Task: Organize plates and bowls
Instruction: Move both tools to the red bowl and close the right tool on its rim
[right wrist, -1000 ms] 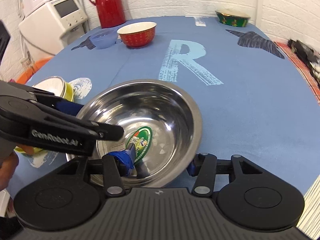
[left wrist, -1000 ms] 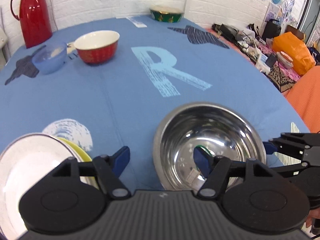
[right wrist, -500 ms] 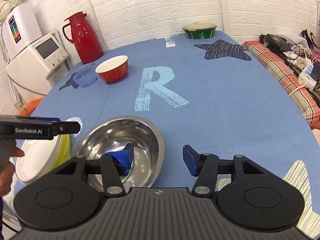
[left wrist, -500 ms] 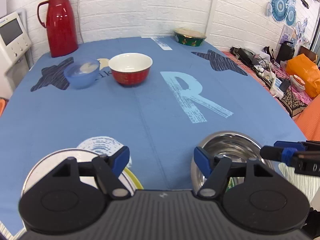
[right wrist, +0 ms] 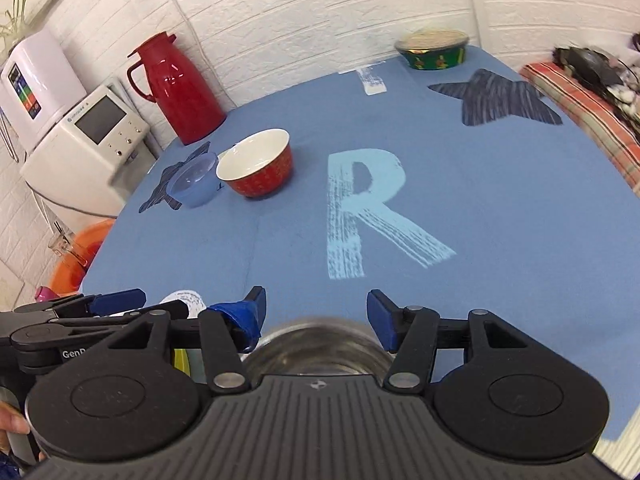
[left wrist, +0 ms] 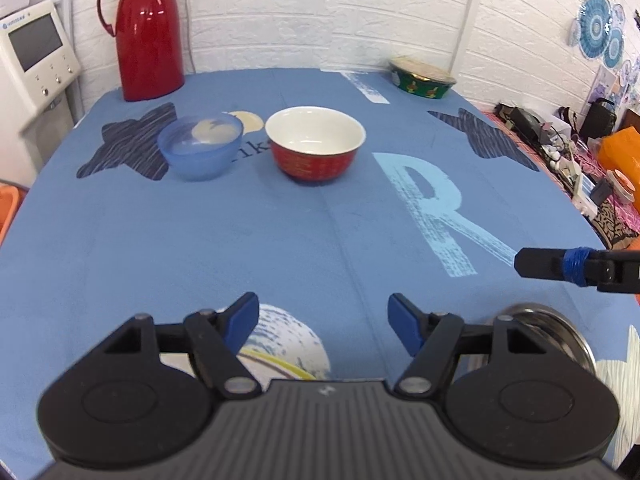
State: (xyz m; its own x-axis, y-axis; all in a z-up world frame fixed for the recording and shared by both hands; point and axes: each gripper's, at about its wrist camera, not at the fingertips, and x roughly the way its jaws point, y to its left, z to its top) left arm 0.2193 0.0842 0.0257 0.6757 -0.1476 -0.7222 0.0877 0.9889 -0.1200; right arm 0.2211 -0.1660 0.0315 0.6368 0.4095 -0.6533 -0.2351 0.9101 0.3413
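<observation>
A steel bowl (right wrist: pixel 316 346) sits at the near table edge, just below my open, empty right gripper (right wrist: pixel 316 314); it also shows in the left wrist view (left wrist: pixel 560 332). My left gripper (left wrist: pixel 323 318) is open and empty above the blue cloth. A yellow-rimmed plate (left wrist: pixel 280 364) peeks out under its left finger. A red bowl with white inside (left wrist: pixel 315 144) and a blue plastic bowl (left wrist: pixel 200 146) stand side by side far ahead; the right wrist view shows the red bowl (right wrist: pixel 256 164) and the blue one (right wrist: pixel 194 184). A green patterned bowl (left wrist: pixel 422 78) stands at the far right corner.
A tall red thermos (left wrist: pixel 146 28) stands at the back left of the table (left wrist: pixel 320 232). A white appliance (right wrist: pixel 86 140) and an orange tub (right wrist: pixel 76 256) are beside the table's left edge. Clutter (left wrist: pixel 560 140) lies off the right edge.
Both grippers have lifted and pulled back from the steel bowl, tilting up toward the far bowls. The steel bowl and the plates have dropped to the bottom of each view.
</observation>
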